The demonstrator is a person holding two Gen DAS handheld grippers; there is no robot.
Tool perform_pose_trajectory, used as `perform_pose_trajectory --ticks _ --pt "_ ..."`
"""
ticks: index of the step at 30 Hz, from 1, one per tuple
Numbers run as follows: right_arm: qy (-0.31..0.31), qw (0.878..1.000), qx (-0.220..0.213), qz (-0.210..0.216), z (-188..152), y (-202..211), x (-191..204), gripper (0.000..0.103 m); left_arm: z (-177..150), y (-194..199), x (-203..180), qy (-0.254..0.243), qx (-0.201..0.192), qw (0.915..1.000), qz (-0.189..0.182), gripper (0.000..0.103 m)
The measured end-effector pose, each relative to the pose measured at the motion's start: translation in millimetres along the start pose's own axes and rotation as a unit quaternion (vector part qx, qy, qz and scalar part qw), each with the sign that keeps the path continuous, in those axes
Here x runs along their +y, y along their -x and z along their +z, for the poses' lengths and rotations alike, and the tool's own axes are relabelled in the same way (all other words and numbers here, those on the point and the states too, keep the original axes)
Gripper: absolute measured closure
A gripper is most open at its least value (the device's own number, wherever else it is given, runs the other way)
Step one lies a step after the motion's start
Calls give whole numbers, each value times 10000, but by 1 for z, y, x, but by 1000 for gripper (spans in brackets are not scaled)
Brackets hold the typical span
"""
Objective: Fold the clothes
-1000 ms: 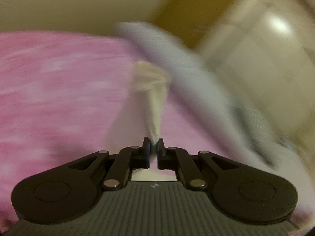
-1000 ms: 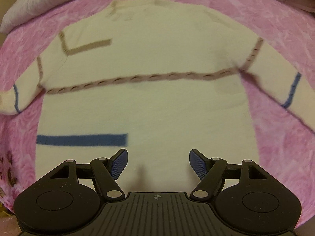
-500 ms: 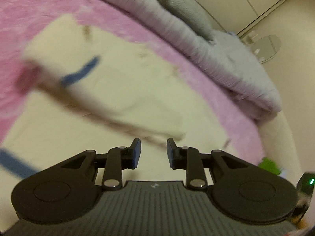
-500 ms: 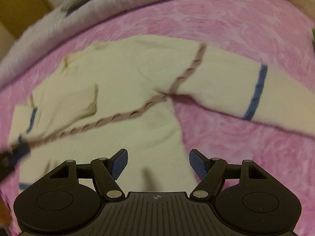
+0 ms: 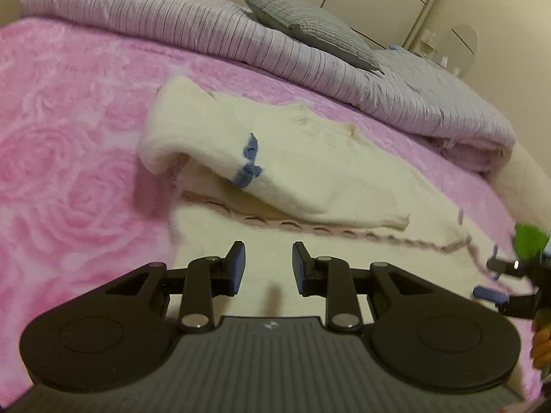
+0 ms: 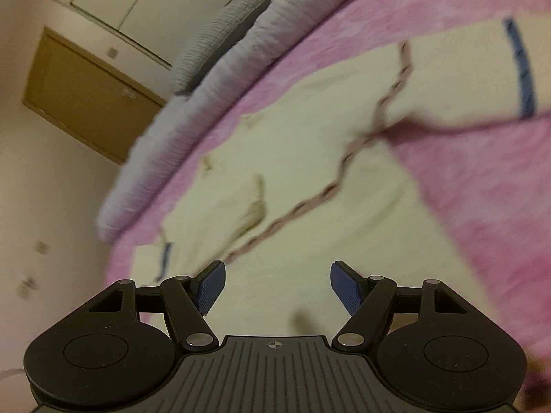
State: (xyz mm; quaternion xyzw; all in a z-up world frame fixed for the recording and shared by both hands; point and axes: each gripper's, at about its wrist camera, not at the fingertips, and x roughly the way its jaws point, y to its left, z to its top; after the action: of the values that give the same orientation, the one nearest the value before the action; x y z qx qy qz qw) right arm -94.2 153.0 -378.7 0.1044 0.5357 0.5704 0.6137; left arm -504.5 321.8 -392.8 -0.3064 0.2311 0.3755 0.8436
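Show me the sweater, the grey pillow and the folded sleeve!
sweater (image 5: 310, 251): left wrist view, on the flat cream body below the braided stripe.
grey pillow (image 5: 310, 34): left wrist view, on its ribbed top.
folded sleeve (image 5: 292, 172): left wrist view, on the middle of the sleeve lying across the chest.

The sweater (image 5: 320, 172) lay on the blanket (image 5: 69, 137), one sleeve (image 5: 241, 158) folded across it, bedding (image 5: 241, 34) behind.
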Motion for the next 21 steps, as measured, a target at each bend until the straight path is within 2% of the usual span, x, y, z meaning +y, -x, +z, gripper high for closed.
perform_pose_trajectory --ticks 2,3,4,8,11,13,15,21 --pt "-133 9997 -8 215 -7 -5 3 31 -6 9 5 35 -65 9999 -137 79" --pt "-188 9995 -7 260 -10 -6 7 40 -10 15 8 108 -87 9997 -198 79" --pt "-245 9993 11 276 -13 -6 11 42 -13 22 10 227 -29 9995 -201 78" --pt "-621 9972 76 404 -13 -10 22 42 -13 45 20 607 83 9977 -281 77" --pt "-602 9972 -81 430 -4 -19 26 42 -1 50 28 625 -145 9978 -176 77" --pt "-706 9967 -64 394 0 -34 22 43 4 47 33 643 -224 9977 -51 77" --pt "-828 9956 -3 436 7 -55 16 56 7 38 35 568 -215 9981 -29 77" --pt "-1008 9940 96 415 31 -117 6 56 18 9 43 383 -199 9991 47 76"
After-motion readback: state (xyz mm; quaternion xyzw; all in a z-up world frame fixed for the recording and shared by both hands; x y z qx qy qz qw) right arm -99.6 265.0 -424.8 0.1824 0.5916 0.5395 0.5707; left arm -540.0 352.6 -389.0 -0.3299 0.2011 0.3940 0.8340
